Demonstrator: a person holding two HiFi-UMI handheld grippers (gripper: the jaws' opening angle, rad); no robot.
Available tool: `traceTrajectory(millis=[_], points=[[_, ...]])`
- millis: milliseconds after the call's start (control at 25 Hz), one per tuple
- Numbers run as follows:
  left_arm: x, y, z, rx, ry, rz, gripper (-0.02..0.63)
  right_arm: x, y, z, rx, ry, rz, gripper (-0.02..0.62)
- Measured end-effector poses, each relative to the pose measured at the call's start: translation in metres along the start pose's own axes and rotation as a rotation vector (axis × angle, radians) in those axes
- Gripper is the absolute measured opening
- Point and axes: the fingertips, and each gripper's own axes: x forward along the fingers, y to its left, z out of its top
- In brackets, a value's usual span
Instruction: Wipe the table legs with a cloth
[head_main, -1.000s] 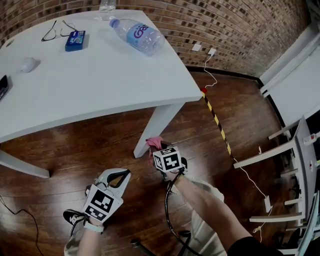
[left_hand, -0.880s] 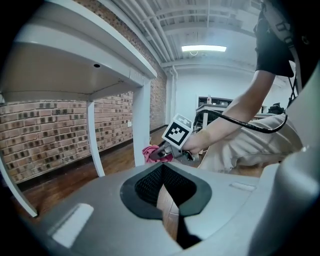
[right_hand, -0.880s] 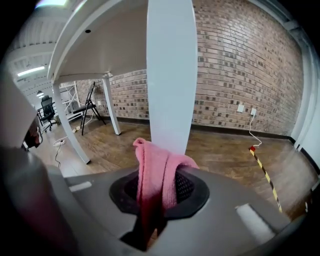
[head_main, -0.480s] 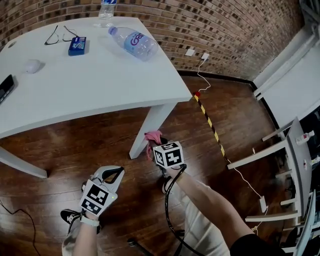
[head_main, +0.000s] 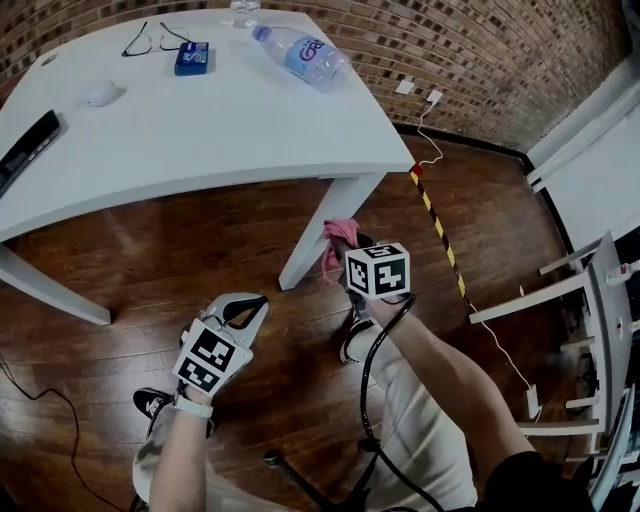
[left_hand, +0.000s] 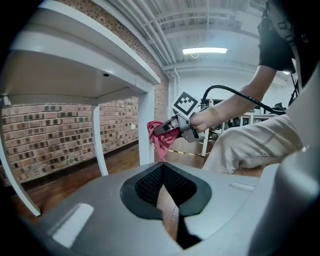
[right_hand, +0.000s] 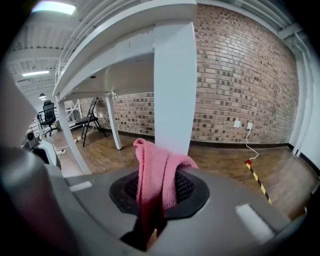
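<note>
The white table's near leg (head_main: 330, 232) slants down to the wood floor. My right gripper (head_main: 347, 250) is shut on a pink cloth (head_main: 338, 238), which hangs against the right side of that leg, roughly halfway up. In the right gripper view the cloth (right_hand: 155, 167) drapes over the jaws of the right gripper (right_hand: 152, 200), with the leg (right_hand: 173, 90) close behind it. My left gripper (head_main: 246, 307) is held low above the floor to the left, shut on nothing. In its own view the left gripper (left_hand: 167, 200) faces the leg (left_hand: 146, 127) and the cloth (left_hand: 159, 139).
The tabletop (head_main: 230, 130) holds a lying water bottle (head_main: 305, 57), glasses (head_main: 155, 40), a blue box (head_main: 191, 57) and a mouse (head_main: 100, 93). Another leg (head_main: 50, 290) stands at the left. Yellow-black tape (head_main: 437, 235) crosses the floor, and white frames (head_main: 590, 290) stand at the right.
My right gripper has carried the pink cloth from near the foot of the leg up along it. The head view has shifted; the left gripper stays low and shut.
</note>
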Motion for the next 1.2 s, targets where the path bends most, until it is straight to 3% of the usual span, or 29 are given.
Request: traceTrajectory(millis=[320,1200], points=[[-0.005,0.002,0.006,0.006,-0.009,0.018,0.0,-0.025,-0.001,0.029,-0.004,-0.046,0.007,0.048],[0.01,-0.001,0.003,0.025,0.021,-0.024,0.0,-0.059,-0.012,0.091,-0.004,-0.152,0.013,0.049]])
